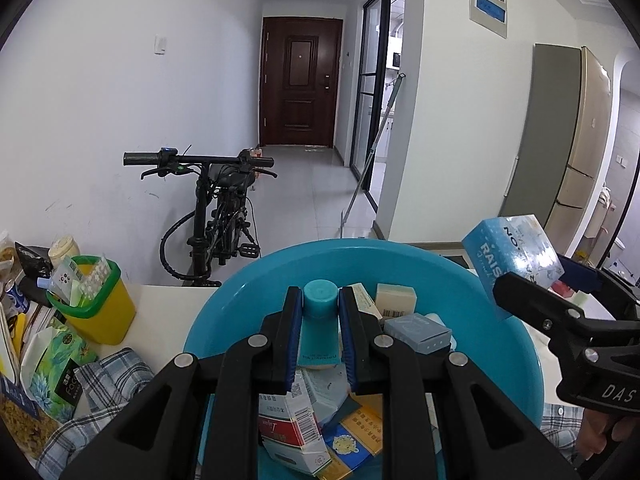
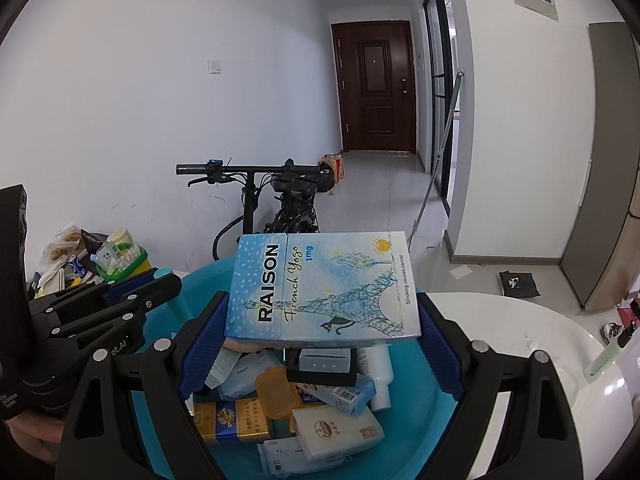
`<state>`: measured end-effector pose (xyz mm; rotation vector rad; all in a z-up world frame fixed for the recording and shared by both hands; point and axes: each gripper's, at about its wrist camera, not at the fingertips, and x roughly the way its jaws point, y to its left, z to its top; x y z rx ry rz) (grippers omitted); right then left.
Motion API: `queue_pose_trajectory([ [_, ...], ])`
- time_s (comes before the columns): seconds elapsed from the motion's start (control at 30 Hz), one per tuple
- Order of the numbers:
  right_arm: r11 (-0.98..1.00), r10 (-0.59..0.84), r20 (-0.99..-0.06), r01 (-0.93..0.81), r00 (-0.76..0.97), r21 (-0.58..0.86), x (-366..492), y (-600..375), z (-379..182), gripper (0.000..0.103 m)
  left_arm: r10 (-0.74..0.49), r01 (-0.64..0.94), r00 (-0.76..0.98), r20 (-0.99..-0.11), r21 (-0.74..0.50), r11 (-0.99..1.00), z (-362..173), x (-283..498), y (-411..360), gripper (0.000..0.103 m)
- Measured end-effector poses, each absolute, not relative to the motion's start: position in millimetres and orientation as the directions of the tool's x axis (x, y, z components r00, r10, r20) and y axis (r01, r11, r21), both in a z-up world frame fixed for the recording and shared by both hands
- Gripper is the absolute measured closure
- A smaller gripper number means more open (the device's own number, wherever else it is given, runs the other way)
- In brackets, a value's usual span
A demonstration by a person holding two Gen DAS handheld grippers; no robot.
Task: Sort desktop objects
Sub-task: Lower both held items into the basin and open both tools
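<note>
Blue basin (image 1: 208,332) sat near the worktop's edge, heaped with packets. My left gripper (image 1: 320,300) had its fingers pinched on a teal tube (image 1: 319,320); my right gripper (image 2: 322,312) clamped wide on the cigarette carton (image 2: 320,284). I'd lift both clear and level before separating them.

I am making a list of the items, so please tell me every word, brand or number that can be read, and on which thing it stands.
"RAISON", "French Yogo", "1mg", "Smoking causes cancer": on the blue carton between the right gripper's jaws.
"DAS": on the right gripper's black body, seen from the left wrist.
Teal tube in the left gripper: print too small.
Packs in the blue basin: print and barcodes too blurred.
</note>
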<state>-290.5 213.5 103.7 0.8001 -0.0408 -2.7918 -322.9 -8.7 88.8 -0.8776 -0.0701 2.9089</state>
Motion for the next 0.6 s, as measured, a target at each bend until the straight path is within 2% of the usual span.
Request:
queue_pose_trajectory([
  [0.03,-0.972,-0.234,-0.519,0.219,-0.822,0.09,-291,213,103,0.016,0.103,-0.077,-0.833,-0.544,-0.07,-0.995,90,-322,-9,0.081],
  [0.1,-0.972,-0.233,-0.52,0.218,-0.822,0.089,-291,214,102,0.016,0.072,-0.052,-0.843,-0.534,-0.052,-0.997,92,-321,-8,0.057],
  [0.13,-0.971,-0.234,-0.52,0.219,-0.821,0.09,-291,214,102,0.016,0.073,-0.05,-0.848,-0.525,-0.058,-0.997,93,-321,-9,0.037],
  [0.17,-0.971,-0.235,-0.521,0.22,-0.821,0.09,-291,214,102,0.016,0.079,-0.049,-0.859,-0.506,-0.073,-0.996,95,-318,-12,0.032],
  [0.6,-0.966,-0.251,-0.526,0.24,-0.812,0.091,-292,211,96,0.015,0.071,-0.029,-0.862,-0.503,-0.091,-0.995,103,-315,-18,0.032],
])
